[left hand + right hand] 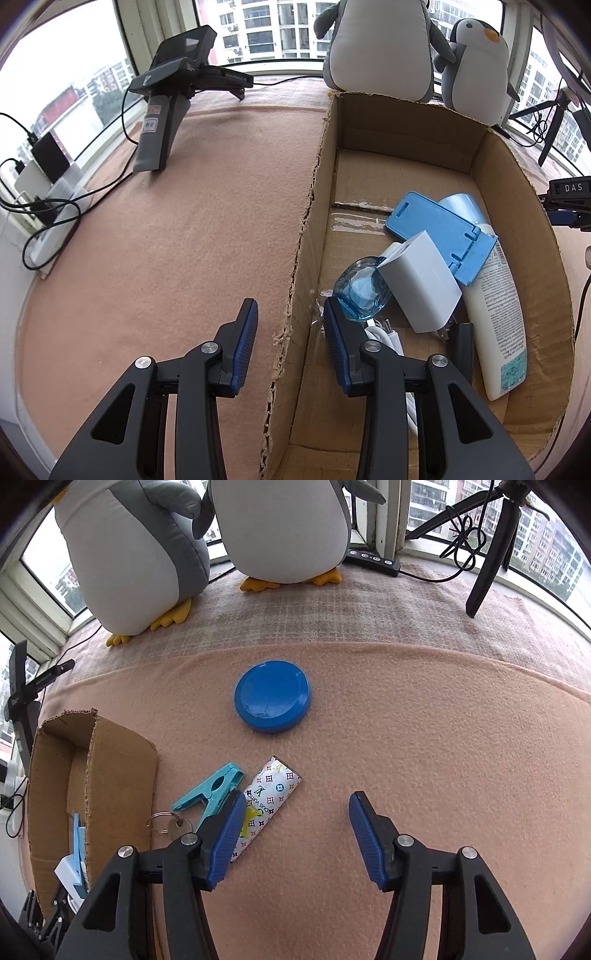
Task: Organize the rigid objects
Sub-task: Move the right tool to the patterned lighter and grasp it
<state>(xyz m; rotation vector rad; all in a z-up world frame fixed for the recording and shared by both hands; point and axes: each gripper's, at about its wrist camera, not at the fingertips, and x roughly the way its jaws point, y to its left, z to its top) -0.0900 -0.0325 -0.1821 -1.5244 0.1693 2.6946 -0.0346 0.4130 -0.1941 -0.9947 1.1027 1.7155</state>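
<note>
In the left wrist view, the left gripper (290,325) is held wide open with nothing in it. One blue pad is over the pink blanket (166,240); the other is over the inside of the cardboard box (517,206) on the right of the frame. The torn box wall sits between the two pads. If the gripper is pushed forward, that thin wall could be bumped or bent, because the cardboard is soft and ragged along its edge.

Inside the box, a little clear blue glass cup (362,288) lies on its side, touching a white plug block (421,280). A flat blue plastic phone stand (443,236) leans across a smooth white lotion bottle (495,306). The cup is round and slippery, so it could be knocked and made to roll.

In the right wrist view, the right gripper (297,830) is also held wide open and empty. Things not yet put away are seen on the fuzzy blanket: a round, flat blue lid (272,696) in the middle of the frame, a shiny patterned lighter (264,805) partly under the left pad, a teal plastic clothes peg (210,794), and a metal key ring (168,823) at lower left, beside the box.

The lid is low and smooth, so it could slip out from the pads. The lighter, the peg and the key ring lie close together, so two could be grabbed at once by mistake.
</note>
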